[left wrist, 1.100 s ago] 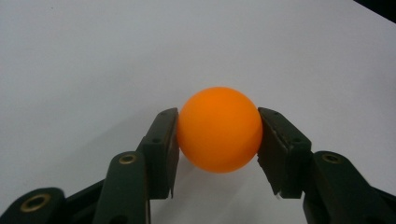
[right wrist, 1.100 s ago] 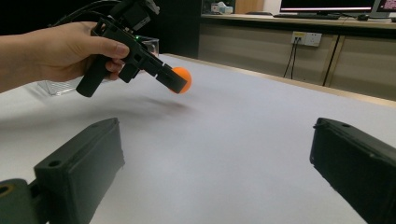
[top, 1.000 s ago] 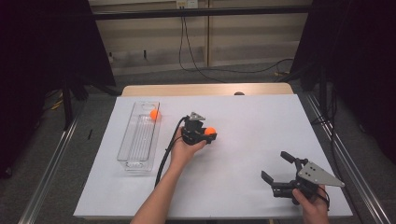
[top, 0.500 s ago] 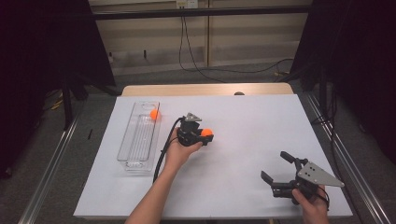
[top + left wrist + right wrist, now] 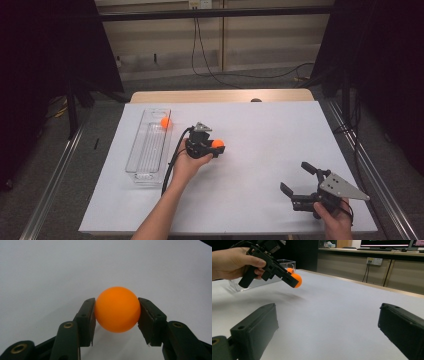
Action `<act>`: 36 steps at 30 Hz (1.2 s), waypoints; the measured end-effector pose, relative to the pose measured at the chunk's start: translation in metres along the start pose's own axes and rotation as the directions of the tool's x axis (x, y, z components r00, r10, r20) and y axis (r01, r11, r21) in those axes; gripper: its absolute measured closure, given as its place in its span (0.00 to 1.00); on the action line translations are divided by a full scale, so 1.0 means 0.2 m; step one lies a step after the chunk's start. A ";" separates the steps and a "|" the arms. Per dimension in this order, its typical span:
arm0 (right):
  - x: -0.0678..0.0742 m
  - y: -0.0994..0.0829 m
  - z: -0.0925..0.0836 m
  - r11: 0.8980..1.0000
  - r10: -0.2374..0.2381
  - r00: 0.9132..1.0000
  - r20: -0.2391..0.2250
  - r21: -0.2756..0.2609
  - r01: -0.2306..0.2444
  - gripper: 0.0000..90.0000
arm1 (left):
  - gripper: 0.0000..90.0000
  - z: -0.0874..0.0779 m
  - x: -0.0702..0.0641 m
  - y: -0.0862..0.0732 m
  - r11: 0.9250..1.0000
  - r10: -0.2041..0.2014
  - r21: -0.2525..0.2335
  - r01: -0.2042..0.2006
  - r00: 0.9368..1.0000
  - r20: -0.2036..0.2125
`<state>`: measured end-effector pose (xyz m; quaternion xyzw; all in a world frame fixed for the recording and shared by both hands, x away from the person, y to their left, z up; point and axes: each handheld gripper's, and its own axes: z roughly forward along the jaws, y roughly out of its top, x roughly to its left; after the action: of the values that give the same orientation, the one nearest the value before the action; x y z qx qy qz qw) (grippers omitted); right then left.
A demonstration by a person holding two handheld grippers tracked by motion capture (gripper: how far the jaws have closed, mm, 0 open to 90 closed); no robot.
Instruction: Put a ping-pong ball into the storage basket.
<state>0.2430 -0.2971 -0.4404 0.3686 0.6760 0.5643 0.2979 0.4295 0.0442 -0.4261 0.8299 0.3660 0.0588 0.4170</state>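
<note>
Your left tool (image 5: 212,148) is gripping the orange ball (image 5: 218,144), just right of the clear tray (image 5: 142,162); your right tool (image 5: 300,185) is idling wide.

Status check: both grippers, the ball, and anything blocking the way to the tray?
Left gripper shut on orange ball, lifted off the table. Right gripper open, nothing between its jaws. Clear tray already holds a second ball. Path looks clear.

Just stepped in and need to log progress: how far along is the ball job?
Done: one orange ball already lies in the clear tray. In hand: the left gripper is clamped on a second ball, held above the white table. Left: getting it into the tray, probably. The right gripper rests open, empty.
</note>
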 end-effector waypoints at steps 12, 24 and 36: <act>0.00 0.00 0.00 1.000 -0.001 1.000 0.003 0.003 0.001 0.02 | 0.57 -0.05 0.04 -0.02 1.000 -0.003 0.002 0.003 1.000 -0.021; 0.00 0.00 0.00 1.000 -0.004 1.000 0.003 0.000 0.004 0.02 | 0.57 -0.07 0.04 -0.02 1.000 0.018 0.010 -0.018 0.999 -0.035; 0.00 0.00 0.00 1.000 0.003 1.000 0.009 -0.006 -0.003 0.02 | 0.57 -0.11 0.06 -0.02 1.000 0.000 -0.010 -0.001 0.999 -0.033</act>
<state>0.2426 -0.2978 -0.4404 0.3713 0.6724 0.5651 0.3012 0.4272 0.0664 -0.4168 0.8268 0.3724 0.0744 0.4149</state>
